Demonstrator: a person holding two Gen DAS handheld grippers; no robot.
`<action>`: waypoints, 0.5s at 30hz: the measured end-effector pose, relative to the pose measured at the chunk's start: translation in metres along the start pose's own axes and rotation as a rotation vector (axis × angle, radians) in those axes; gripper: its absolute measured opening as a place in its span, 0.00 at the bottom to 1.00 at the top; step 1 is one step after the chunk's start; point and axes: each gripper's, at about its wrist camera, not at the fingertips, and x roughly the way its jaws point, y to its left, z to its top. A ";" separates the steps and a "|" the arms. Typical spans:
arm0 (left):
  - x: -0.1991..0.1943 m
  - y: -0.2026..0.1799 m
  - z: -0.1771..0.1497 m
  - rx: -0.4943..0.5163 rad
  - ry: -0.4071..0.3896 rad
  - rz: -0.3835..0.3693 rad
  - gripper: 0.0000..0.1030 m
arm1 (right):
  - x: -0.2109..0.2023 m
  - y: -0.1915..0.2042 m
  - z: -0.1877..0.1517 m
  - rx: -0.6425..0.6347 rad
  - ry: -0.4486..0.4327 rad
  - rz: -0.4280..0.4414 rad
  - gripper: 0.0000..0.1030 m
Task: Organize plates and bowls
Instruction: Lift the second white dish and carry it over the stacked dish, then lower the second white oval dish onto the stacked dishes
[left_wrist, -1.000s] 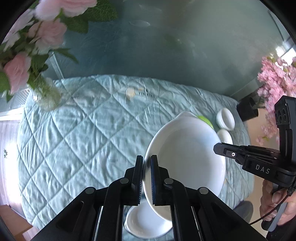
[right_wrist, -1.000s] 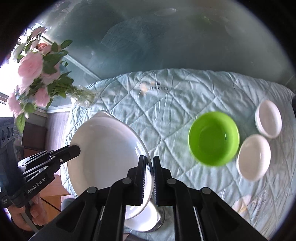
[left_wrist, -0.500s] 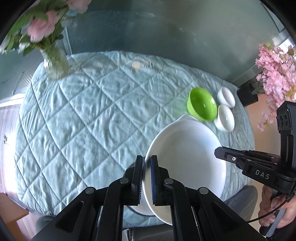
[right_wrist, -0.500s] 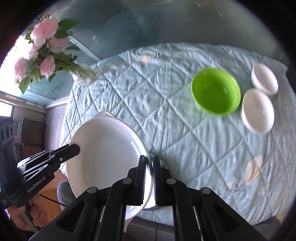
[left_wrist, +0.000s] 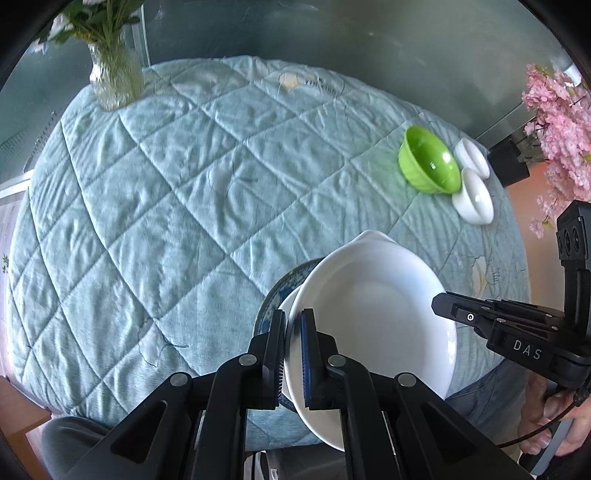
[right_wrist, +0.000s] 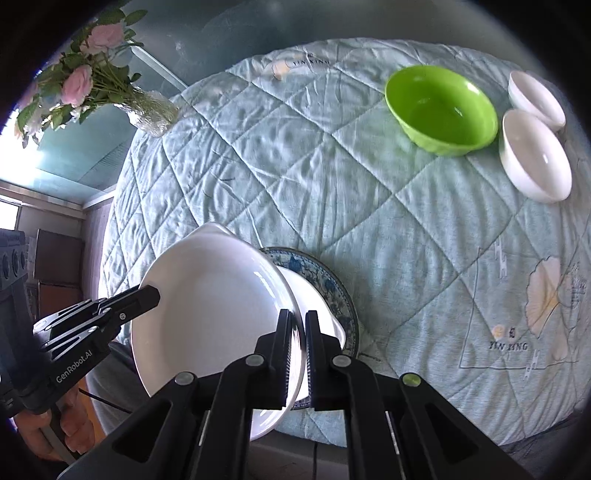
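A large white plate (left_wrist: 376, 317) (right_wrist: 207, 310) hangs just above the near edge of the table. My left gripper (left_wrist: 293, 321) is shut on its left rim and my right gripper (right_wrist: 298, 321) is shut on its right rim. Under it lie a blue-patterned plate (right_wrist: 325, 280) (left_wrist: 280, 291) and a smaller white dish (right_wrist: 314, 302) stacked on it, both partly hidden. A green bowl (right_wrist: 441, 109) (left_wrist: 428, 164) and two small white bowls (right_wrist: 533, 155) (left_wrist: 474, 199) stand at the far right.
A quilted light-blue cloth (left_wrist: 192, 192) covers the round table. A glass vase of pink roses (right_wrist: 147, 110) (left_wrist: 114, 81) stands at the far left edge. Pink blossoms (left_wrist: 561, 122) hang past the right edge. A person's hand (left_wrist: 554, 417) holds the right gripper's handle.
Both grippers have come down and back toward the near table edge with the white plate. The blue-patterned plate under it has come into view, and the bowls now lie farther off.
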 end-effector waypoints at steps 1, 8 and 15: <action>0.006 0.001 -0.003 0.004 0.003 0.000 0.03 | 0.004 -0.001 -0.003 0.003 0.001 -0.002 0.07; 0.033 0.006 -0.016 0.016 0.008 0.003 0.03 | 0.029 -0.008 -0.011 0.011 -0.001 -0.020 0.07; 0.055 0.017 -0.026 -0.021 0.023 -0.007 0.03 | 0.044 -0.002 -0.013 -0.056 -0.018 -0.078 0.07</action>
